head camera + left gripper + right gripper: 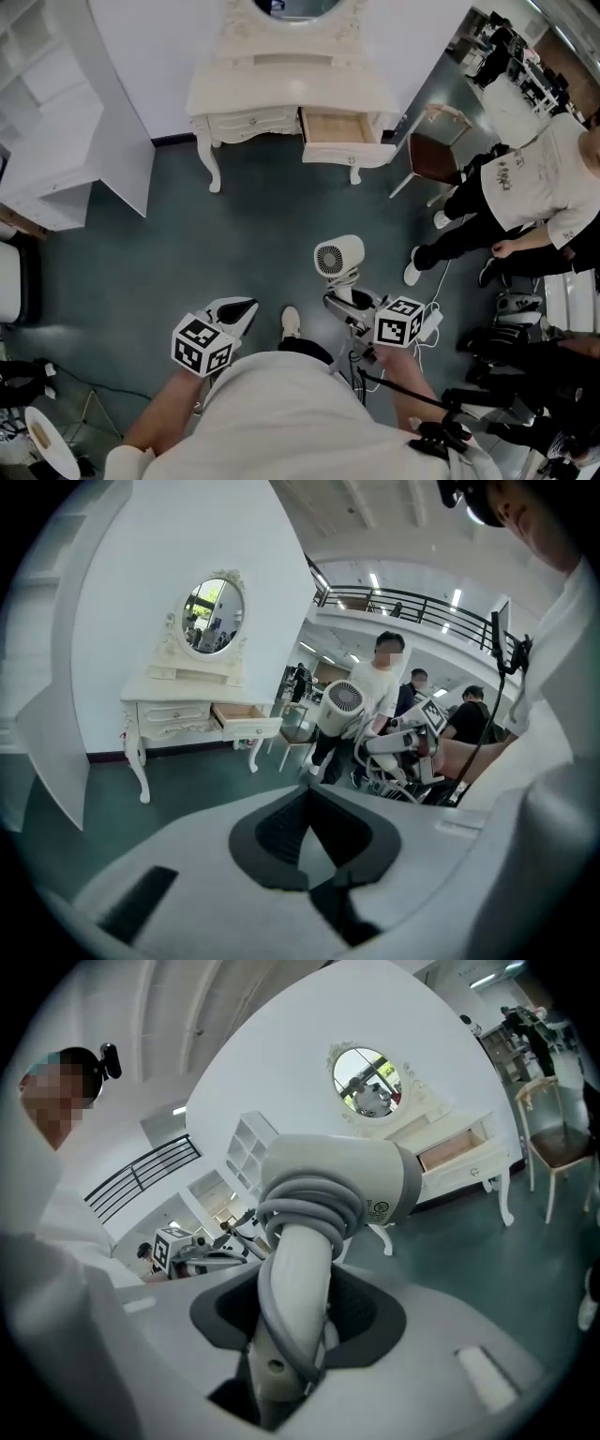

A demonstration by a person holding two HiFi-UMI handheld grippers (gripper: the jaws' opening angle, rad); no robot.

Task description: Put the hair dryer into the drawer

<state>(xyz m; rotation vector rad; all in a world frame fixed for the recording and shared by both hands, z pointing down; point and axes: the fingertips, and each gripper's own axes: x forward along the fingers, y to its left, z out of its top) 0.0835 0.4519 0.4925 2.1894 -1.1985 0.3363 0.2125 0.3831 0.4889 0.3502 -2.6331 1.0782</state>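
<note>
A: Head view, item one: dressing table (pixel 281 94), cream, top centre of the frame, standing on a dark green floor (pixel 187 244).
B: Item two?
A: Chair (pixel 433 155), upper right, just beside the table. It limits the approach, which is best made from the front, clear of the chair.
B: Item three, the drawer (pixel 339 131)?
A: It is the table's right-hand one, pulled out, with the wooden inside showing and apparently bare. I judge no opening step is needed.
B: Item four.
A: Hair dryer (pixel 337 256), white, centre of frame, well apart from the drawer, round grille facing the camera. The right gripper (pixel 345 305) pinches its handle. The right gripper view shows the handle between the pads, with the cord (pixel 305 1208) coiled round it just under the barrel.
B: And the left gripper (pixel 234 315)?
A: Lower left of centre, jaws spread, nothing between them.
B: Handling note?
A: The step in hand reads as the carry to the drawer.
- Grip: clamp firmly. The barrel looks top-heavy and may swing.
- Placing: on arrival, tip the dryer onto its side so barrel and handle lie along the drawer, and lower it before releasing.
- Cord: mind the coil, since a loose loop could hang over the front edge and block closing.
- Free gripper: it can steady the drawer front.
</note>
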